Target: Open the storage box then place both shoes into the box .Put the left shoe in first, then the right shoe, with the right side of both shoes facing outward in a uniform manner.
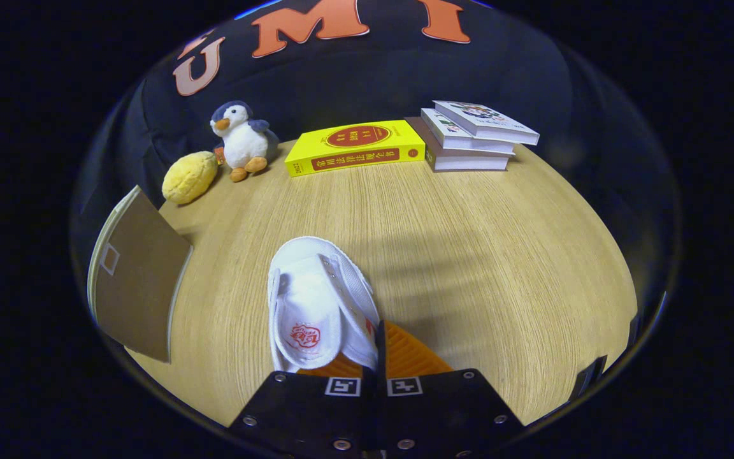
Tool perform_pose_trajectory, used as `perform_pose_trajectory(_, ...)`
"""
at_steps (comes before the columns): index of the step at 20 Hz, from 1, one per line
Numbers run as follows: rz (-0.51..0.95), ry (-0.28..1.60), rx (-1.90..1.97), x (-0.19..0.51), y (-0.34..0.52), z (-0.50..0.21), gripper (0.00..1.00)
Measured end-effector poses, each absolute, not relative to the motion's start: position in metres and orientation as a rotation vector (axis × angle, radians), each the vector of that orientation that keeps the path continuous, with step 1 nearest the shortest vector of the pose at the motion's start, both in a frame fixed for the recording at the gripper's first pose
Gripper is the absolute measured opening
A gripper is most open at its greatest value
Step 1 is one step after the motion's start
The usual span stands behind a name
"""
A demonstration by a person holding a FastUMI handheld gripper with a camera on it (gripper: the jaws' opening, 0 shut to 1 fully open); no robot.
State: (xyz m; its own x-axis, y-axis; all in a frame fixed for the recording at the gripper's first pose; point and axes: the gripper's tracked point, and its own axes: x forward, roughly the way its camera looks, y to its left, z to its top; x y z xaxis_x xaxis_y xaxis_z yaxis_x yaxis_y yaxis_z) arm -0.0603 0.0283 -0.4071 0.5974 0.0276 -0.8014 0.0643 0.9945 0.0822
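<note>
My fingers are drawn close together on the heel side wall of a white shoe, pinching it at the rim, so my gripper holds the shoe just ahead of me — its open top faces up, a red stamp shows on the insole, and its toe points away over the wooden table. Off to the left of the shoe stands a brown cardboard flap, tilted. Beyond, along the far edge — a yellow plush, a toy penguin, a yellow book lying flat, and a stack of books just beside it.
</note>
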Motion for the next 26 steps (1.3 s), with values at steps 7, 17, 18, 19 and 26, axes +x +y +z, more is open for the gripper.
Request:
perform_pose_trajectory(7, -0.039, 0.897, 0.175, -0.051, 0.074, -0.323, 0.01)
perform_pose_trajectory(17, 0.096, 0.9, 0.147, -0.042, 0.215, -0.235, 0.03)
perform_pose_trajectory(18, 0.114, 0.905, 0.148, -0.043, 0.234, -0.23, 0.03)
perform_pose_trajectory(19, 0.126, 0.911, 0.148, -0.042, 0.251, -0.227, 0.03)
perform_pose_trajectory(26, 0.154, 0.982, 0.148, -0.038, 0.348, -0.24, 0.03)
